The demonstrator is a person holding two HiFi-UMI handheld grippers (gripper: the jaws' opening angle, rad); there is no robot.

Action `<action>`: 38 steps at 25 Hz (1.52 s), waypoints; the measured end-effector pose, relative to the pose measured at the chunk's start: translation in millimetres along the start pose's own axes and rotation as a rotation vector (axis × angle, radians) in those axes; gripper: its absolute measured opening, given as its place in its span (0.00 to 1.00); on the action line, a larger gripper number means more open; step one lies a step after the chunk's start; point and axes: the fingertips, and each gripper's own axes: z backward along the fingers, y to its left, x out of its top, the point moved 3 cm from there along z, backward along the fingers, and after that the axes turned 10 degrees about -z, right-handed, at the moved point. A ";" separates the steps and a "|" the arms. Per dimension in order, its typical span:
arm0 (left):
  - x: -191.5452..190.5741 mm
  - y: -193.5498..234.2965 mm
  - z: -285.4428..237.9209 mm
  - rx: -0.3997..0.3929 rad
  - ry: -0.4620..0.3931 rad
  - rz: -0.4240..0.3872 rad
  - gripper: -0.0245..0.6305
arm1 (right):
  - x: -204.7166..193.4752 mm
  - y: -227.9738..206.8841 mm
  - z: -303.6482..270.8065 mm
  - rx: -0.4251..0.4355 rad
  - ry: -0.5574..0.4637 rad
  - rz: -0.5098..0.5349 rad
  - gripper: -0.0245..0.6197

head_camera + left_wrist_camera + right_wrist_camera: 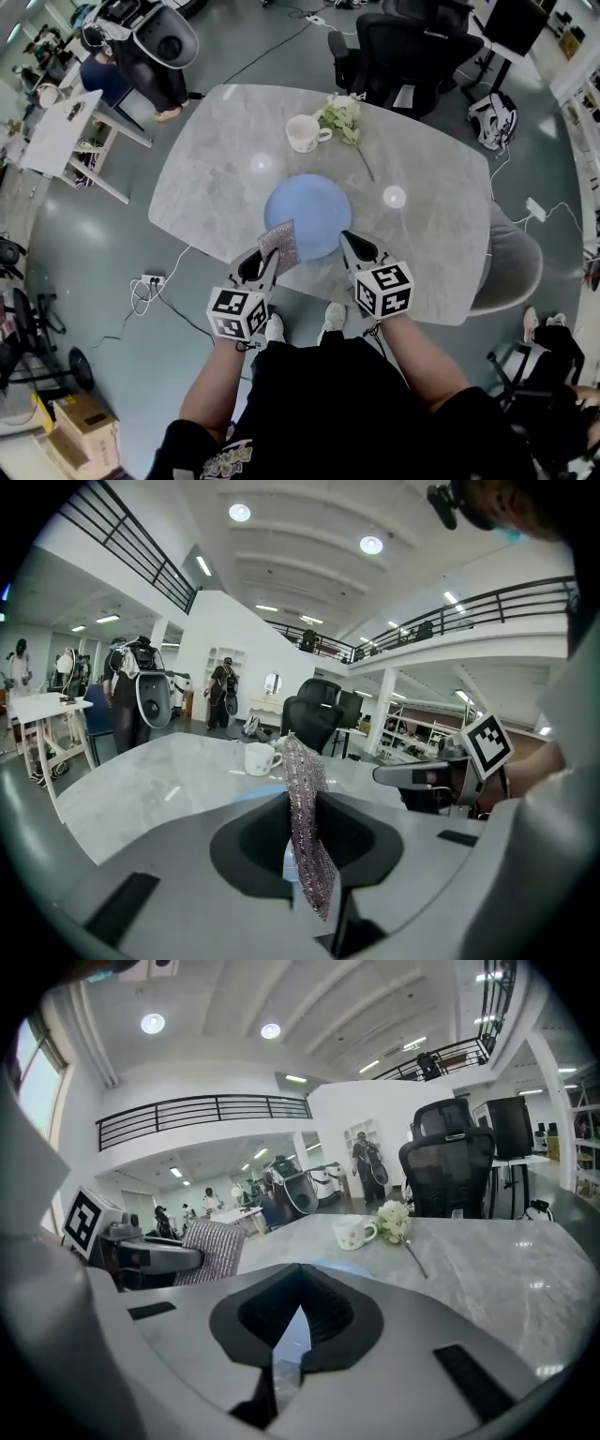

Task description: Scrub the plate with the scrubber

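- Head view:
  - Plate (307, 216), round, pale blue and smooth, sits on the near half of the grey marbled desk (216, 178).
  - Both tools reach in at its near rim.
  - The left hand-held gripper (271, 259) is clamped on the scrubber (281, 246), a thin sparkly mesh sheet held on edge over the plate's near-left rim.
  - The right hand-held gripper (354, 247) points at the near-right rim. Whether it touches cannot be told here.
  - A white cup (307, 132) and white flowers (342, 117) stand well beyond the plate.
- Left gripper view:
  - The jaws of the left hand-held gripper (303, 803) pinch the scrubber (300, 761) at mid-length.
  - The sheet's long axis runs upright, and a limp end hangs below the jaws.
  - A sliver of plate (258, 793) shows just ahead and lower left.
  - The cup (261, 758) stands farther off, and the right hand-held gripper (384, 775) is alongside.
- Right gripper view:
  - The right hand-held gripper (298, 1271) has its jaws together at the tips, with nothing seen between them.
  - Plate (330, 1265) shows just past them, and a narrow gap underneath shows blue and marble.
  - The scrubber (211, 1251) stands to the left in the left hand-held gripper (192, 1260).
  - Cup (352, 1233) and flowers (394, 1220) lie ahead.
- Judgement:
  - The left tool carries the scrubber and is the nearer one for scrubbing.
  - The plate lies ahead of it and slightly right, so the mesh likely needs lowering flat onto the glossy face.
  - The soft sheet may fold as it goes down.
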 end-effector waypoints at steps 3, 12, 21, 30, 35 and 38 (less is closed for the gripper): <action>7.8 -7.6 16.3 -0.037 -0.023 -0.014 0.17 | 2.0 21.9 7.8 0.014 -0.024 -0.008 0.06; 1.3 1.1 64.6 -0.155 -0.043 -0.061 0.17 | -13.2 83.1 25.4 -0.054 -0.098 -0.046 0.06; -5.5 14.5 88.2 -0.288 -0.067 -0.112 0.17 | -34.0 123.6 45.7 -0.181 -0.167 -0.084 0.06; -12.7 26.0 106.7 -0.374 -0.087 -0.139 0.17 | -53.7 158.5 57.2 -0.258 -0.214 -0.109 0.06; -17.8 30.3 115.9 -0.390 -0.089 -0.141 0.17 | -60.9 170.0 58.7 -0.272 -0.219 -0.115 0.06; -20.6 34.7 120.6 -0.387 -0.091 -0.139 0.17 | -64.4 175.6 56.6 -0.271 -0.216 -0.113 0.06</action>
